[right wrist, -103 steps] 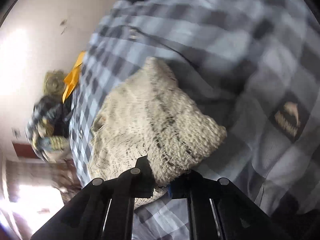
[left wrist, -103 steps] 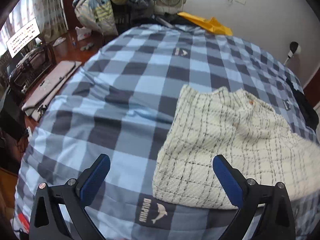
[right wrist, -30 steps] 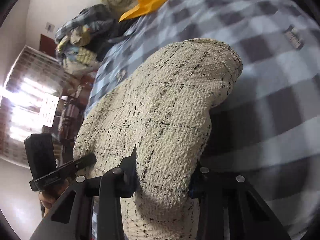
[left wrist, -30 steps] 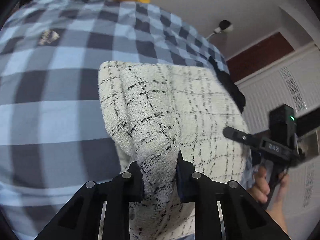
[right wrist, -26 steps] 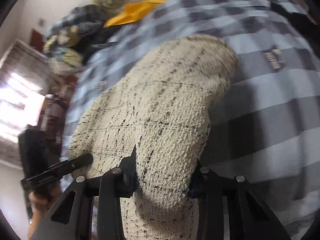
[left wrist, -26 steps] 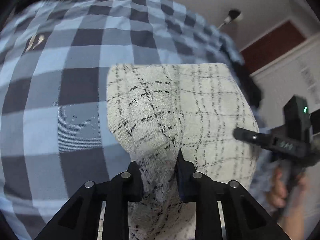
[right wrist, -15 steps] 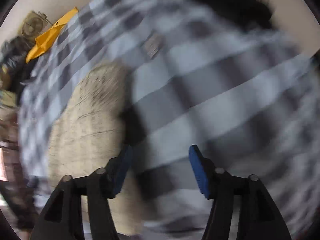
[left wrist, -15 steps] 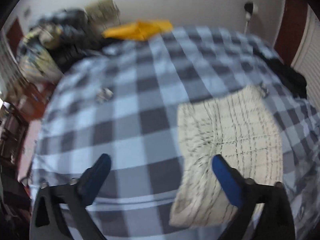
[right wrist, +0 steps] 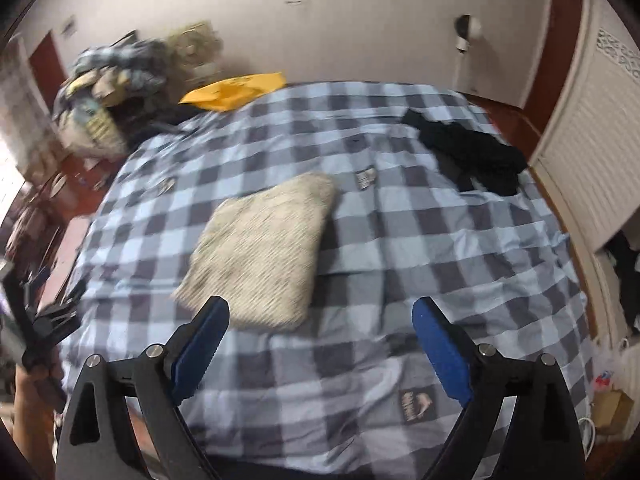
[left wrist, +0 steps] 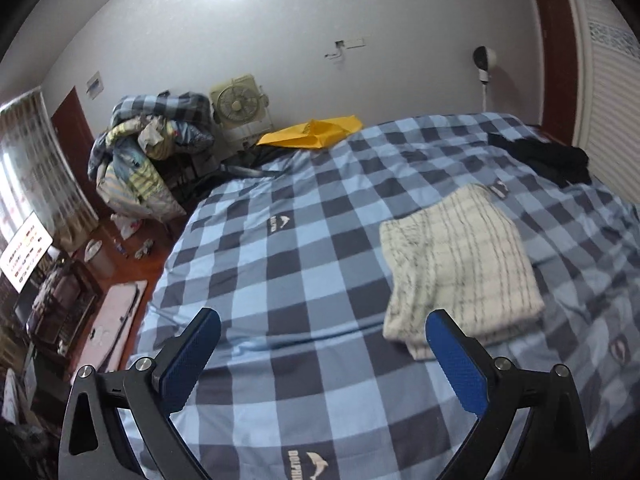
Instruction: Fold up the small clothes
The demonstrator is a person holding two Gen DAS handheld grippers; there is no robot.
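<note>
The cream garment lies folded on the bed, at the right of the left view. Both the left gripper and the right gripper have their fingers wide open, holding nothing. A black garment at the upper right seems still unfolded; nothing blocks it.

Bedspread: blue/dark-grey check. Folded garment: cream with thin black grid. Envelope: yellow. Clothes heap: black, probably; blurred. Gripper pads: blue.
</note>
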